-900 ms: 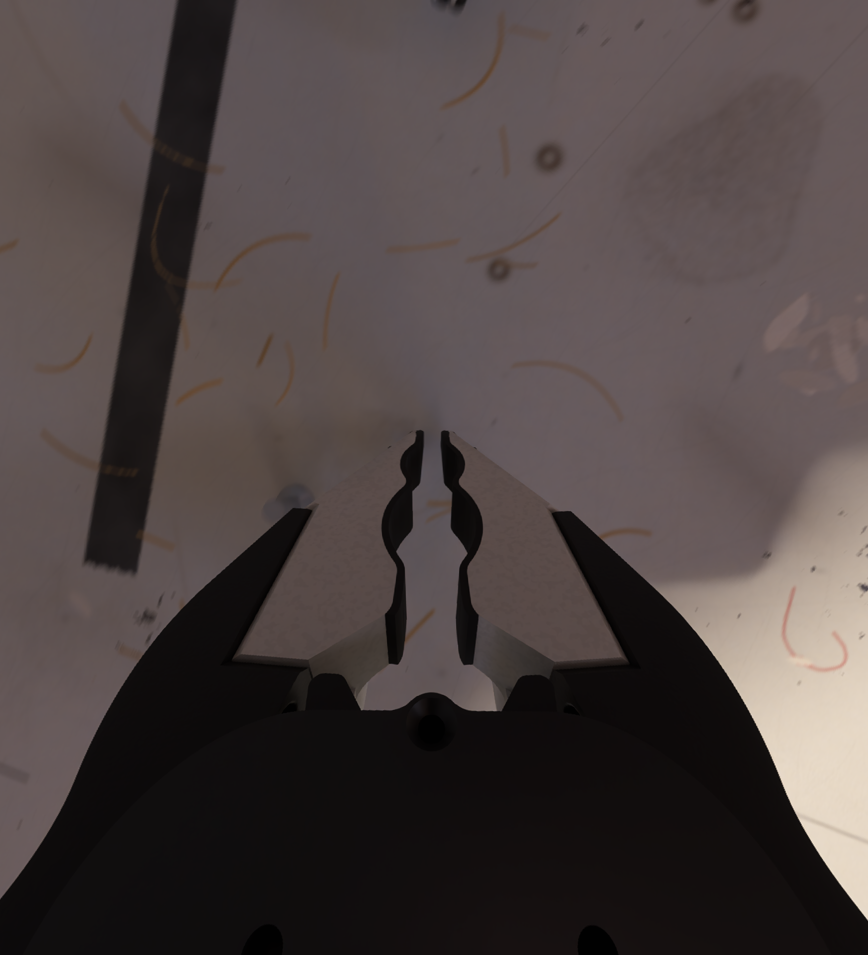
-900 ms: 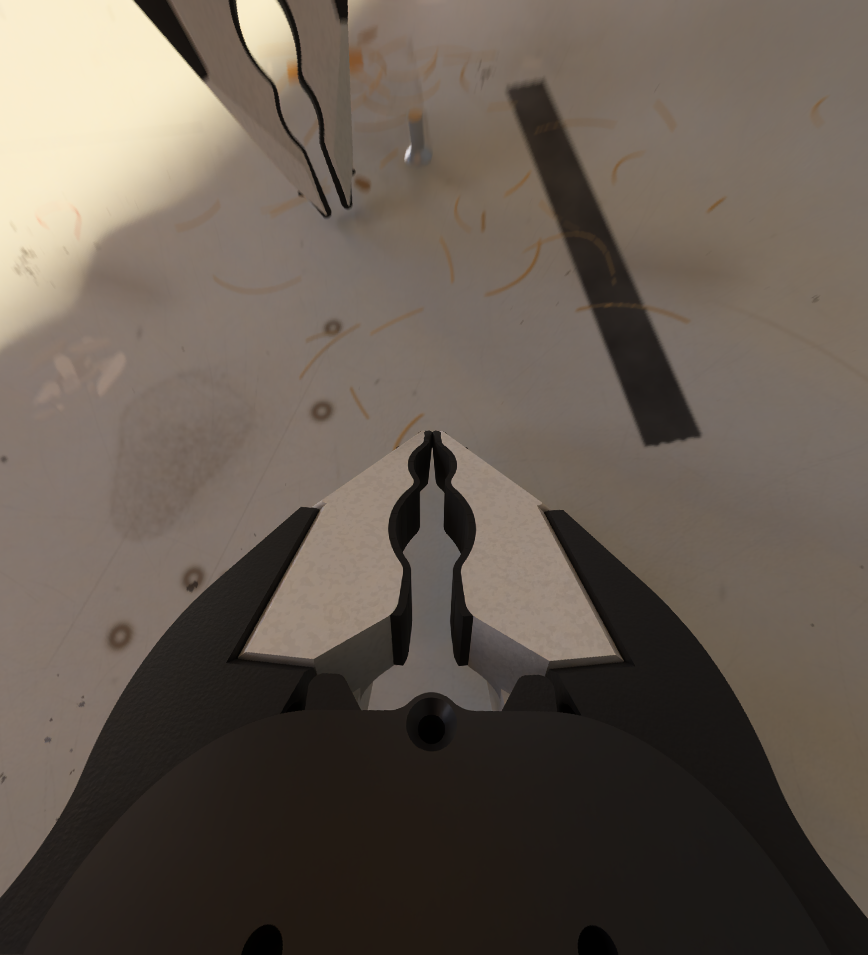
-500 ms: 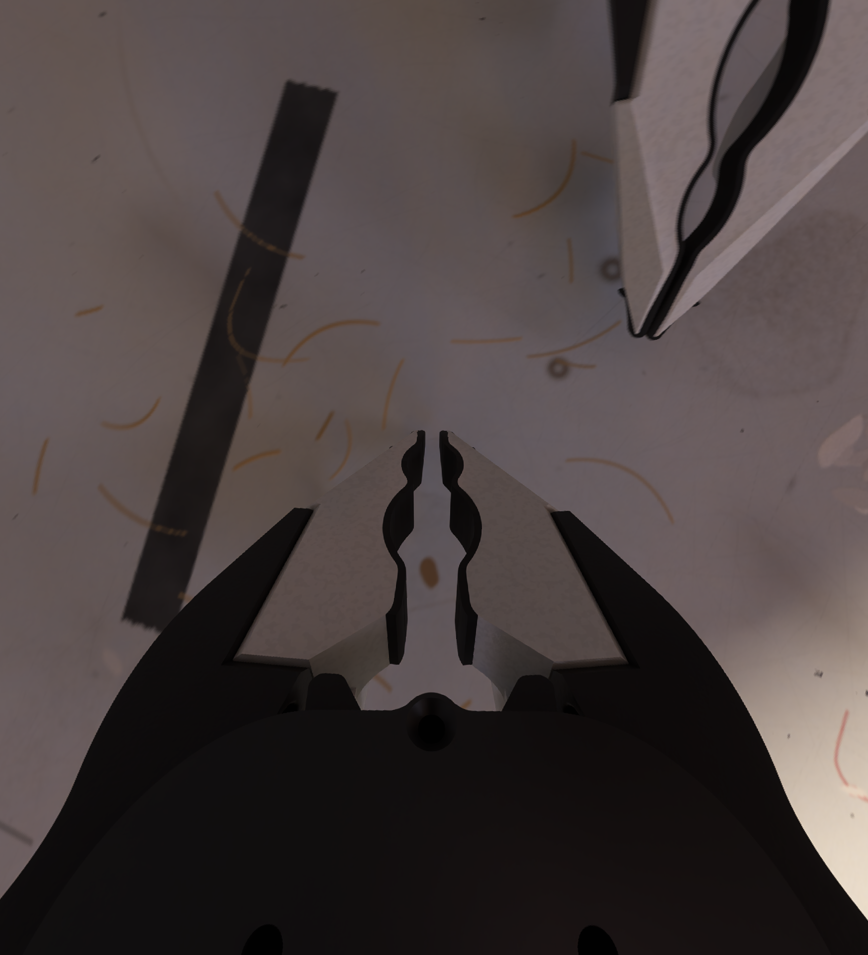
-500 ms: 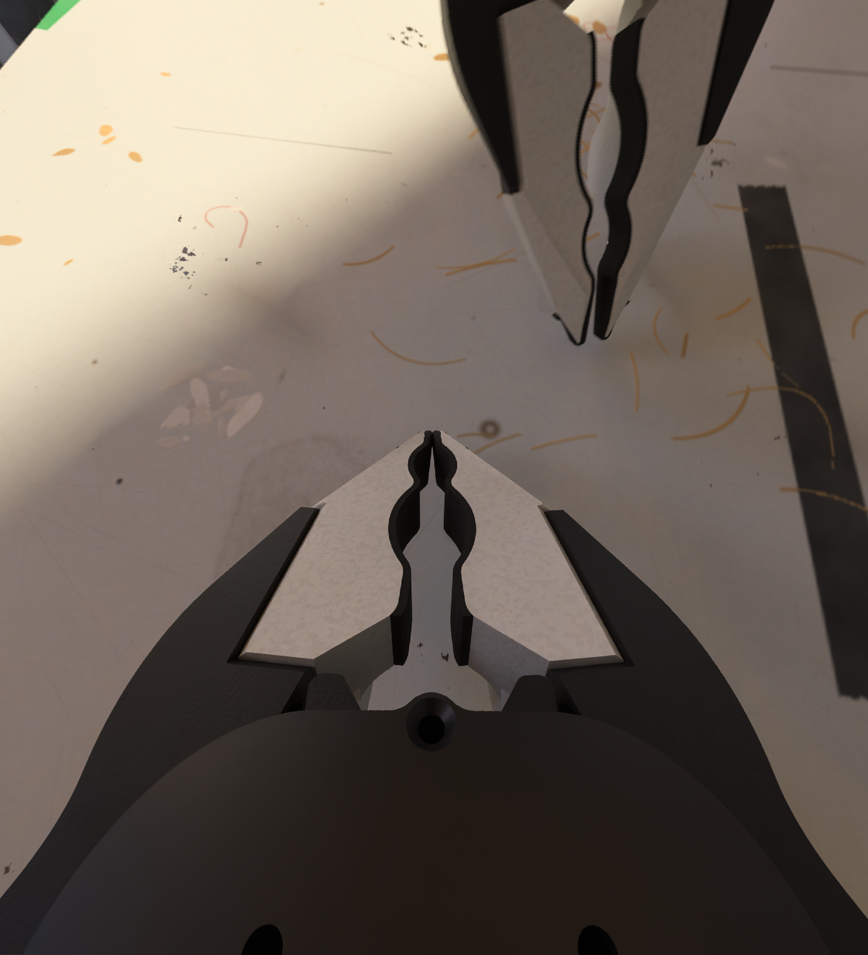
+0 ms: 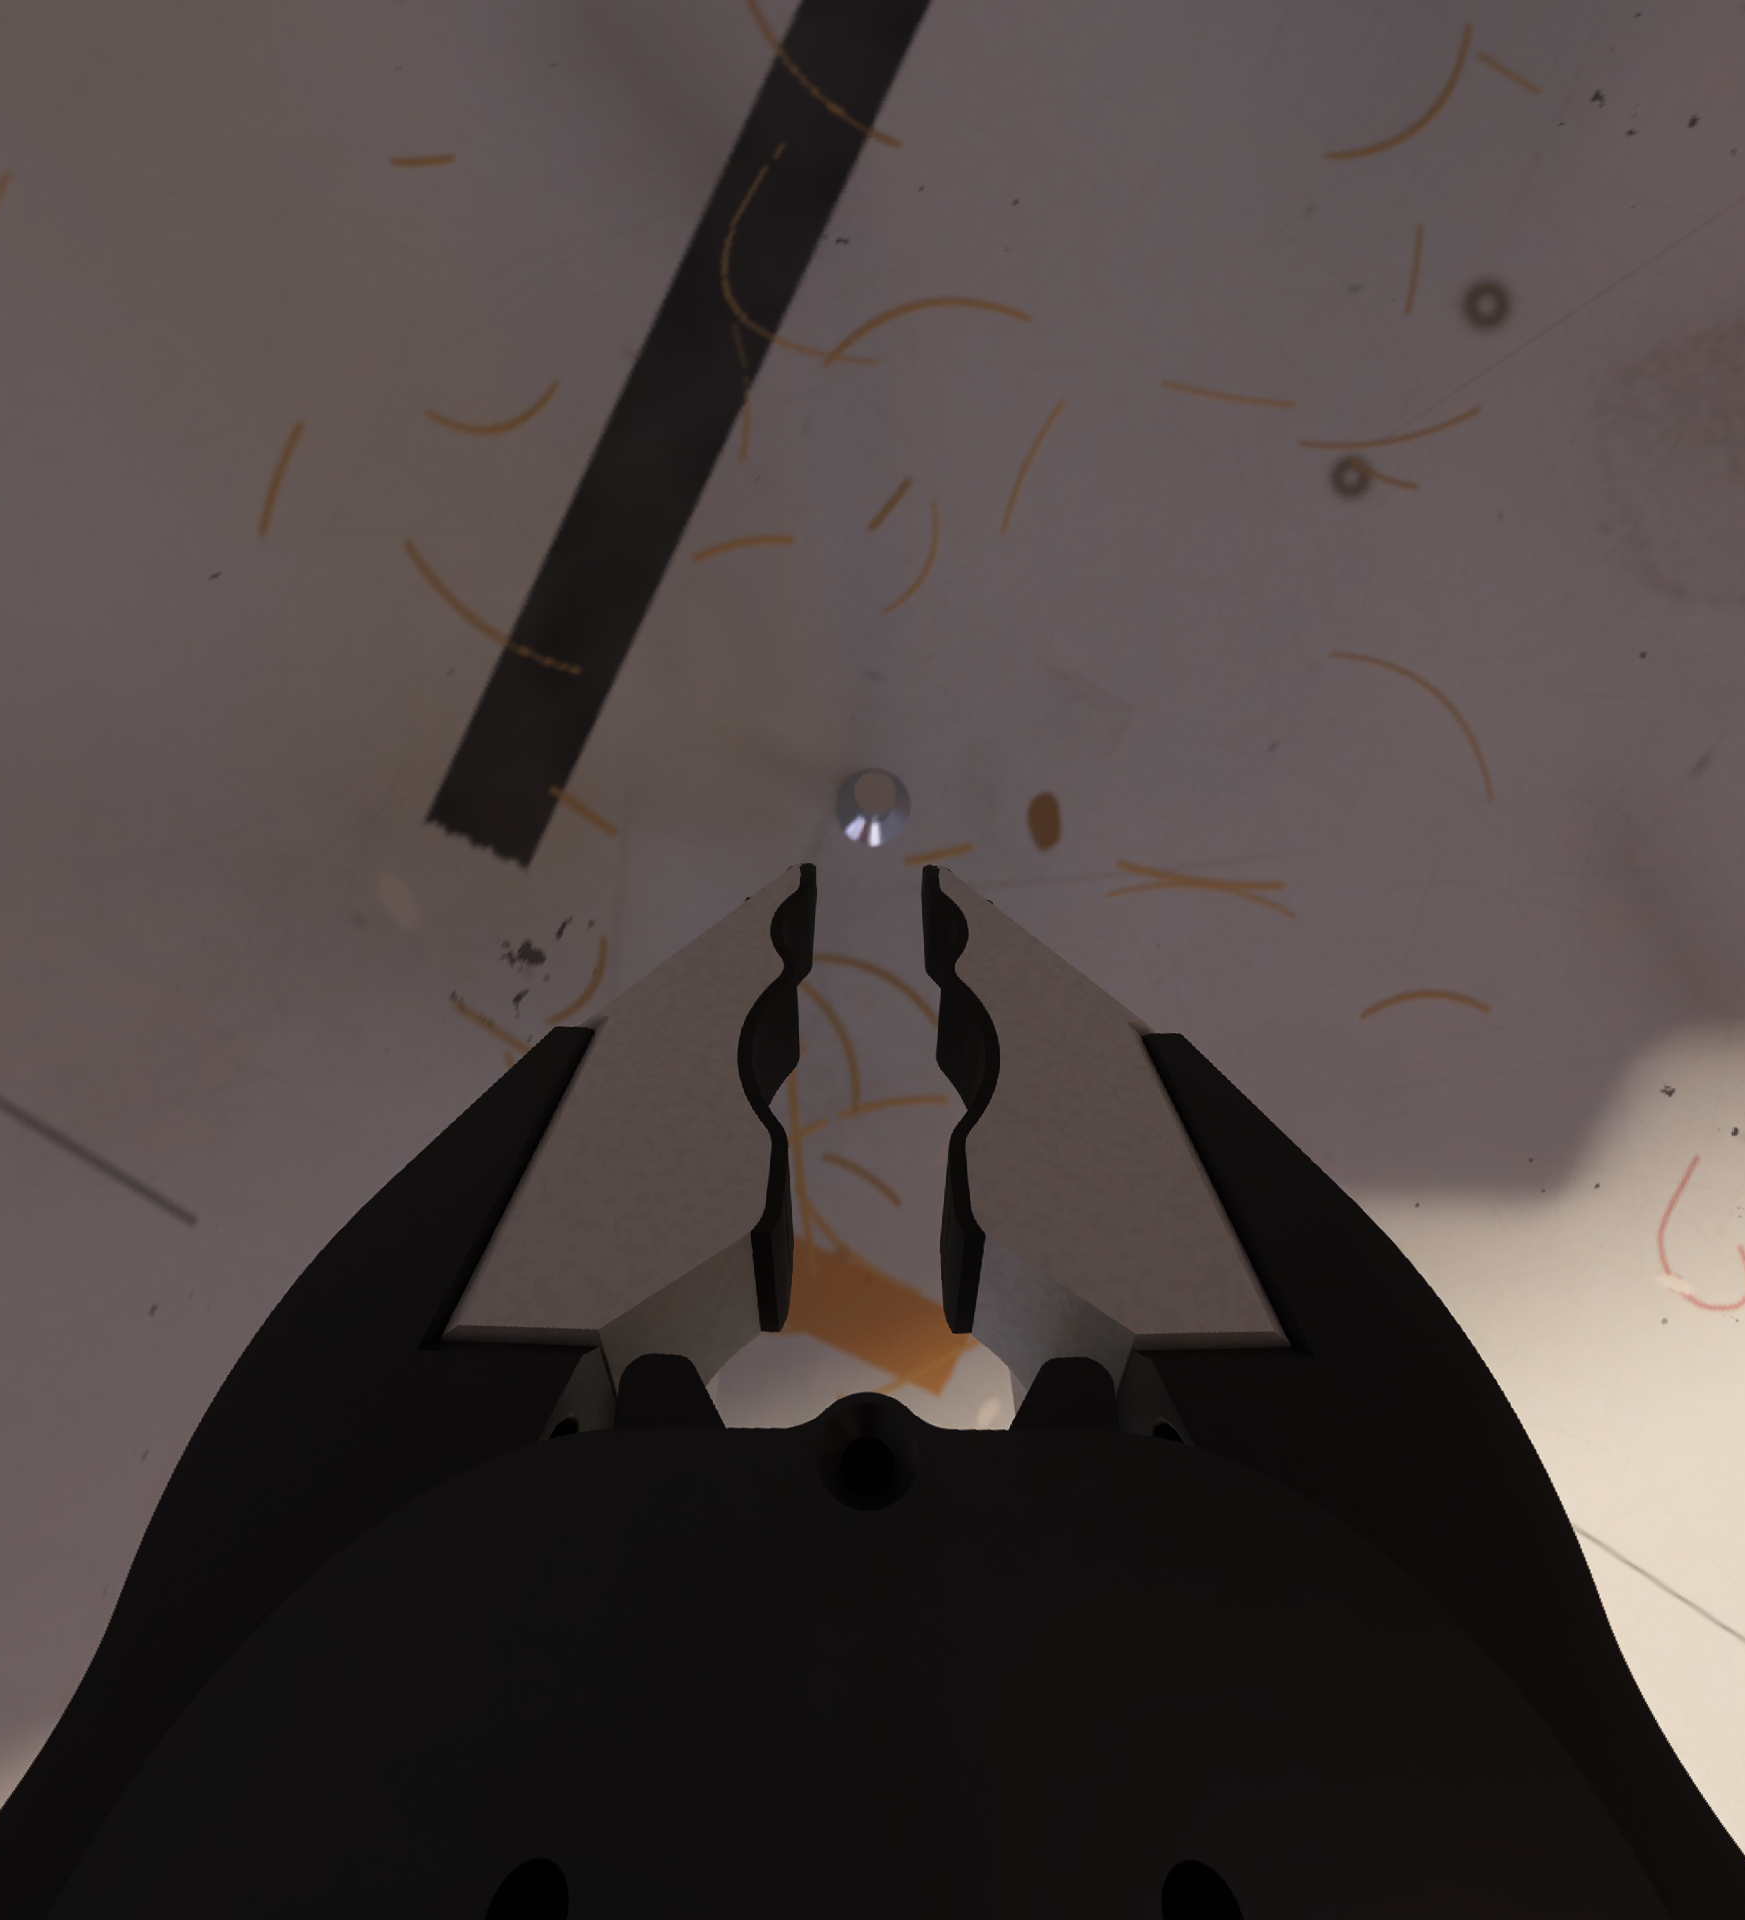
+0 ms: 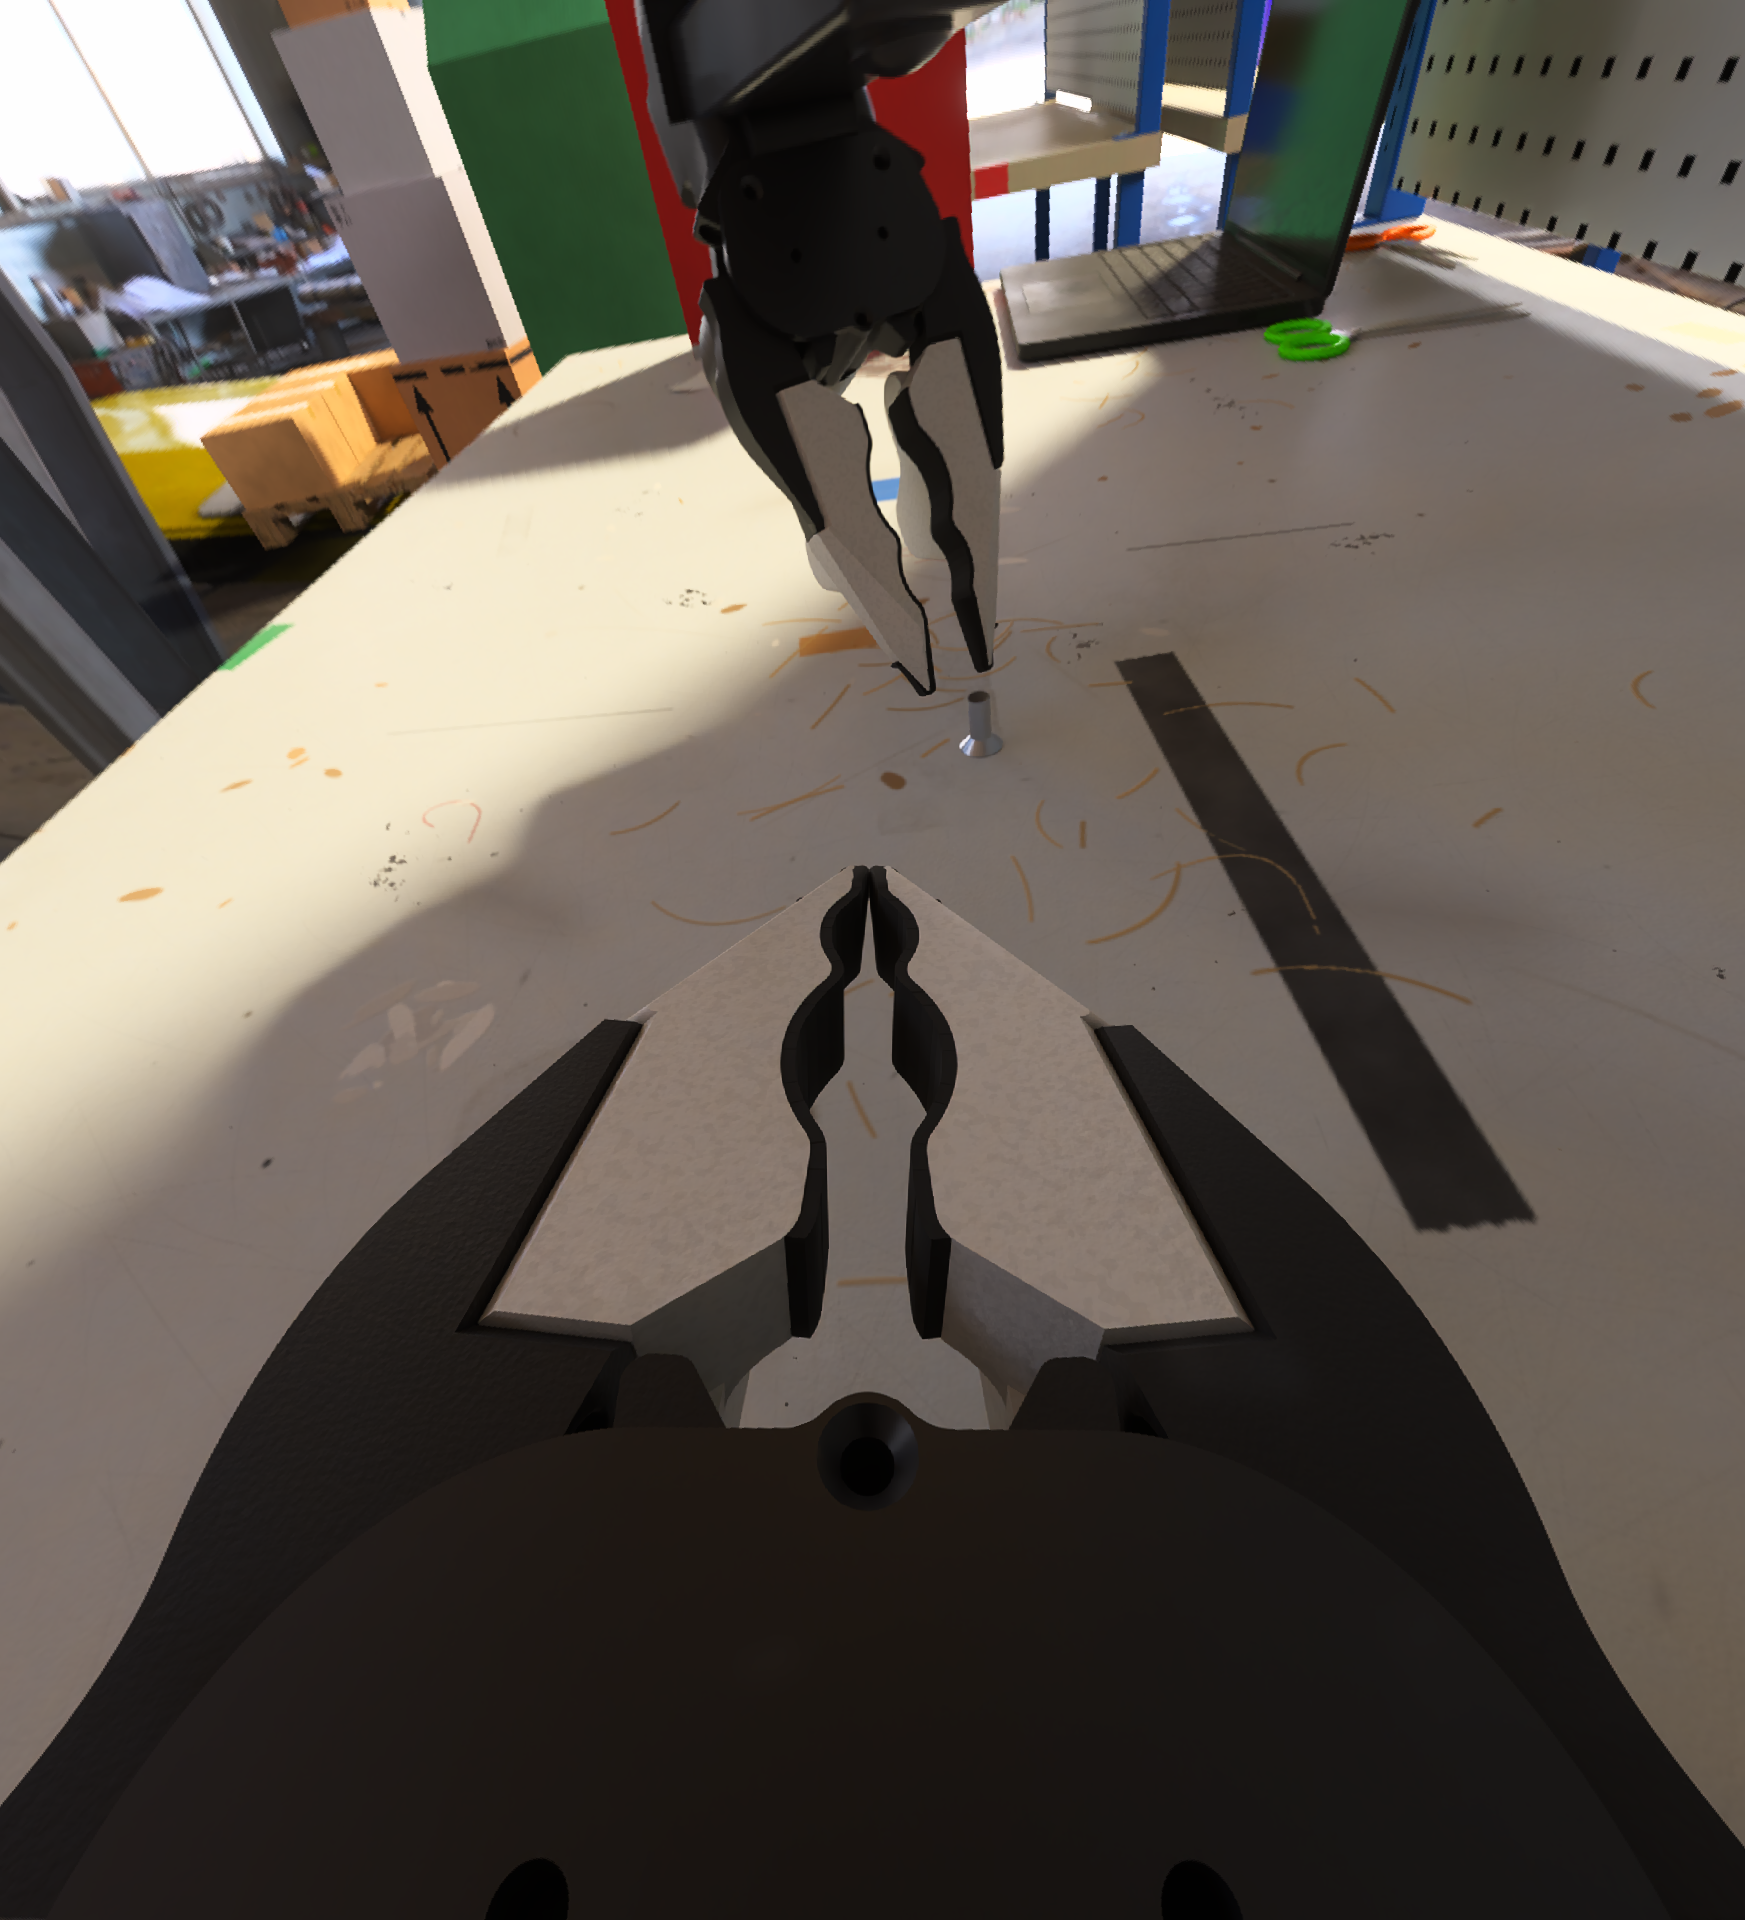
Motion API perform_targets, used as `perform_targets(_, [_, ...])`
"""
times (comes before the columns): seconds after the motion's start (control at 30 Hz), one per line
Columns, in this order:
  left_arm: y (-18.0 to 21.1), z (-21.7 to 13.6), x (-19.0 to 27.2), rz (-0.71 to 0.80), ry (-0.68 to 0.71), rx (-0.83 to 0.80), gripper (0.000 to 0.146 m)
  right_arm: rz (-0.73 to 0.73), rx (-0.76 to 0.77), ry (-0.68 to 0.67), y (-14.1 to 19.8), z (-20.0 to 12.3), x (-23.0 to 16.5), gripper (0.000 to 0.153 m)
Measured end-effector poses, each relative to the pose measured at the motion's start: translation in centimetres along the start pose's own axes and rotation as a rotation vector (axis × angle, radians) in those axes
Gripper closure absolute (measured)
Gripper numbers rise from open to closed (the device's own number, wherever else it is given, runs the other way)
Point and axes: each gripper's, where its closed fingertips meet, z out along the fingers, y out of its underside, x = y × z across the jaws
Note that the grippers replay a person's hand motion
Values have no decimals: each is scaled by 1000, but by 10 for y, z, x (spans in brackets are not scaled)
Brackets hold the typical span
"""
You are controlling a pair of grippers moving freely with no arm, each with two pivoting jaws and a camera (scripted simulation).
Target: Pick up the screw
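Observation:
A small silver screw [image 6: 979, 725] stands head-down on the pale worktable [image 6: 1470, 727], shaft up. In the left wrist view the screw [image 5: 872, 809] shows from above, just beyond my fingertips. My left gripper [image 5: 869, 873] is open and empty, pointing down at the table with its tips a little short of the screw; it also shows in the right wrist view [image 6: 951, 675], hovering just behind the screw. My right gripper [image 6: 869, 873] is shut and empty, low over the table, some way in front of the screw.
A strip of black tape [image 6: 1315, 935] lies to the right of the screw, also seen in the left wrist view [image 5: 660, 436]. A laptop [image 6: 1190, 260] and green scissors [image 6: 1304, 339] lie at the table's far end. Cardboard boxes [image 6: 359, 436] stand beyond the left edge.
My left gripper has opened its jaws and shifted so the screw now lies just ahead of its tips. My right gripper has pulled back and tilted up, staying shut.

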Motion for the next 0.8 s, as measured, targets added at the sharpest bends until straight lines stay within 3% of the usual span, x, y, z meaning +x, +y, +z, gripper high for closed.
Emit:
perform_targets(0.17, [-4, 17, 1, 37, 21, -50, 126, -16, -48, 2, 6, 3, -1, 152])
perform_targets(0.23, [-7, 19, 1, 46, 33, -45, 138, -15, -40, 4, 5, 2, 0, 152])
perform_targets(0.5, [-19, 19, 8, 116, 8, -6, 138, -5, -17, 24, 2, -2, 4, 150])
perform_targets(0.63, [-37, 17, 30, 181, 57, 59, 138, -15, 15, 66, -2, -3, 9, 144])
perform_targets(0.8, [-53, 23, 58, 316, 82, 62, 138, -43, 1, 78, -5, 12, 9, 124])
